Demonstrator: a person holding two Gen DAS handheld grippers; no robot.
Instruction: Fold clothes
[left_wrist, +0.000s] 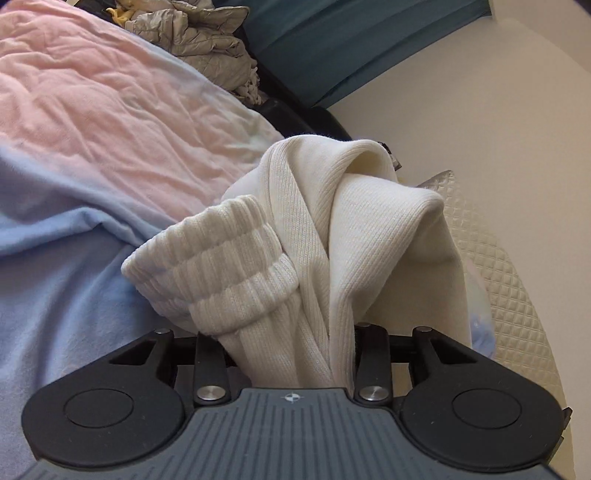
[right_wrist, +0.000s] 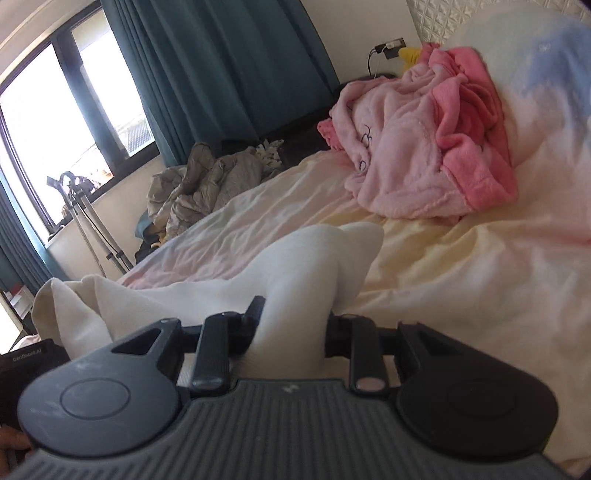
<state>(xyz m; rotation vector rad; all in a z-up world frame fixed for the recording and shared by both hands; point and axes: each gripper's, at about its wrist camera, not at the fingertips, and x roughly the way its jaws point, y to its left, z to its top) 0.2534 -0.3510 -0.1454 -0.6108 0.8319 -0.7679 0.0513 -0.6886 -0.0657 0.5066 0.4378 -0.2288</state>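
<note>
Both tools clamp the white sweater: left tool (left_wrist: 291, 354) bites the bunched ribbed sweater (left_wrist: 332, 236), right tool (right_wrist: 291, 332) another fold, cloth stretched between them above the bed (right_wrist: 461, 266).

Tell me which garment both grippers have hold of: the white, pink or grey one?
The white ribbed garment, clamped by the left gripper and right gripper. The pink robe and grey jacket lie untouched farther off.

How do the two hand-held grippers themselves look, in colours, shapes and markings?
The left gripper has a grey ribbed central plate bearing a small white cross-in-circle mark, two black rounded lobes with circular discs, and black link arms with silver rivets. The right gripper has the same build: grey ribbed plate, a greyer left lobe, a black right one. No cables show.
</note>
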